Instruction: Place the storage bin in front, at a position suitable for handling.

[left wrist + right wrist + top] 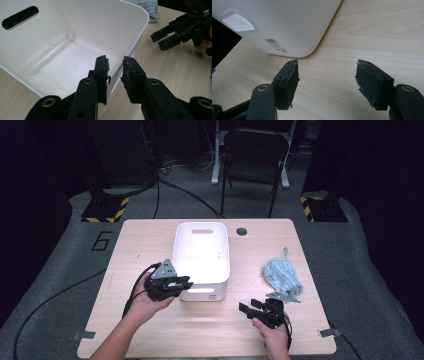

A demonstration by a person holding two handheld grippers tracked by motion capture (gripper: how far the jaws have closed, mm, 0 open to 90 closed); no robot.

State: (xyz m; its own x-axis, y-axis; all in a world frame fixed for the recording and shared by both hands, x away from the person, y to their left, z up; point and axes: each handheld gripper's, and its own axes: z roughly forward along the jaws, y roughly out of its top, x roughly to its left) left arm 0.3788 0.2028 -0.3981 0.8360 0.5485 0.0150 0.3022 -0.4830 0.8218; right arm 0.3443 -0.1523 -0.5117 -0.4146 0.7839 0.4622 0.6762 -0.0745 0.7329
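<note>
A white plastic bin (201, 232) stands empty in the middle of the table (140, 245). My left gripper (186, 282) is at the bin's near left corner. In the left gripper view its jaws (115, 60) straddle the bin's rim (140, 32), one inside and one outside, with a small gap left on either side of the wall. My right gripper (247, 306) rests low over the table near the front edge, pointing left toward the bin. Its jaws (328, 65) stand wide open on nothing, just short of the bin's rounded corner (287, 22). The right gripper (162, 37) also shows in the left gripper view.
A crumpled light blue cloth (281, 275) lies on the table right of the bin, also visible behind the rim (150, 7). A dark round hole (241, 231) sits in the tabletop behind the bin. A chair (255, 155) stands beyond the table.
</note>
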